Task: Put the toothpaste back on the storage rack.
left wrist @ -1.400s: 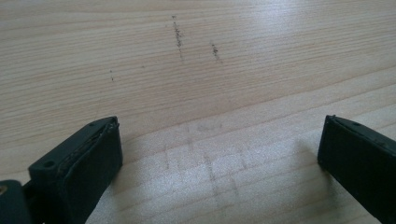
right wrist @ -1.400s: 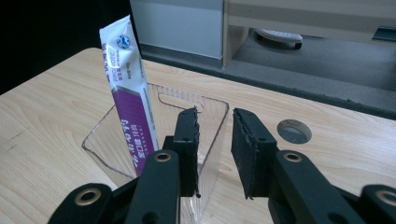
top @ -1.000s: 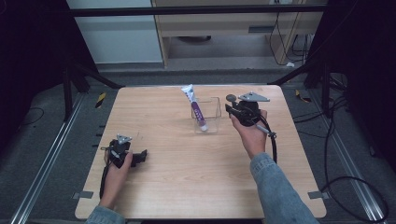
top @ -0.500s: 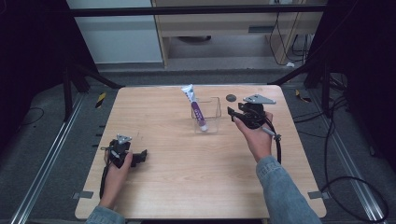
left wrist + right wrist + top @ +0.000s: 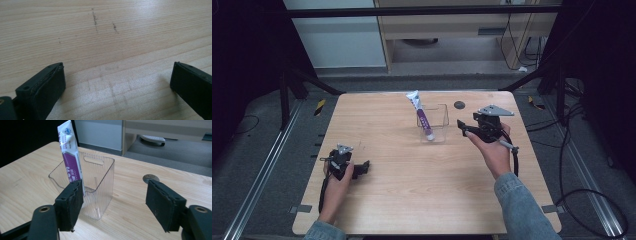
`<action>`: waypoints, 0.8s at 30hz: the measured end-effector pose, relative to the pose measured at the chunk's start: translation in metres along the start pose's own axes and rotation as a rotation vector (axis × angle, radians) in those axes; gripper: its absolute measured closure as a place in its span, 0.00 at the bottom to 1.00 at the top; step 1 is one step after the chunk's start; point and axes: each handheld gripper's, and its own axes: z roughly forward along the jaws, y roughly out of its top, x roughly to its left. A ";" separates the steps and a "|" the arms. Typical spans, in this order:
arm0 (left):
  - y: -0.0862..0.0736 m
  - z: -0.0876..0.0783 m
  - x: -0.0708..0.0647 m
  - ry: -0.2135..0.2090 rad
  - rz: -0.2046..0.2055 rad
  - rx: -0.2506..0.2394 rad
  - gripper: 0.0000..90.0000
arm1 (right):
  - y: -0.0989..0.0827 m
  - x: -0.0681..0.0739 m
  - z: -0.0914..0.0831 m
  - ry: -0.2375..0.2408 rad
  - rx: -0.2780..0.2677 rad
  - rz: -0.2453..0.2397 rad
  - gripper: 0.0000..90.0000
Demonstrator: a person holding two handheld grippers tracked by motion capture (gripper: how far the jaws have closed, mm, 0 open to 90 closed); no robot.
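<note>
tube (image 5: 422, 114) stands in the bin (image 5: 439, 131), mid-table (image 5: 412, 190).

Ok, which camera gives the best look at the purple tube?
The right gripper view: the purple tube is close, its print visible, standing tilted in the clear box. The high view shows it small. The left gripper view looks at bare table.

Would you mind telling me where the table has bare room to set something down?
The widest bare patch lies between the left gripper and the right hand, in front of the clear container. The far left corner of the table is also bare. It is crowded between the container, with its toothpaste tube, and the right gripper.
</note>
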 end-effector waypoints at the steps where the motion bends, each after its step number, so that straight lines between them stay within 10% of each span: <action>1: 0.000 0.000 0.000 0.000 0.001 0.000 0.00 | 0.000 0.000 -0.001 0.006 0.002 -0.005 0.32; 24: 0.000 0.000 0.000 -0.001 0.001 0.000 0.00 | -0.020 -0.024 -0.026 -0.021 0.030 -0.008 0.13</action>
